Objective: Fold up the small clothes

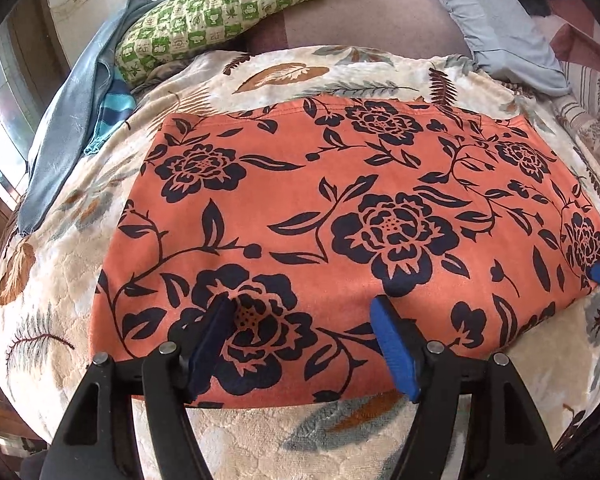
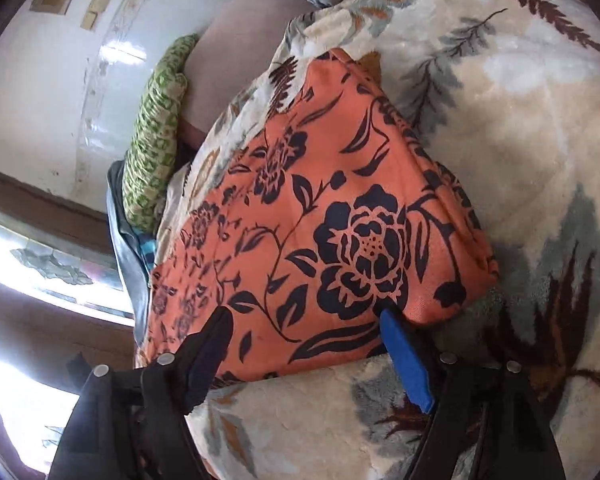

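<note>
While the orange floral garment (image 1: 340,216) lies flat in a folded rectangle on the cream leaf-print blanket (image 1: 60,360), both of your grippers sit at its near edge with nothing clamped. Your left gripper (image 1: 304,316) stands spread over the near hem, cloth below the jaws but not pinched. Your right gripper (image 2: 306,320) is at the near right corner, jaws spread apart too, its blue pad (image 2: 404,356) just beside the edge. For the next fold, I judge you should take all the layers at each corner together, lift evenly and keep the hem taut so the stack does not skew. Beyond the garment, the green patterned pillow (image 1: 220,16) and the blue-grey clothes (image 1: 72,132) lie at the far left, well apart. Plush blanket pile may snag a low fingertip.
</note>
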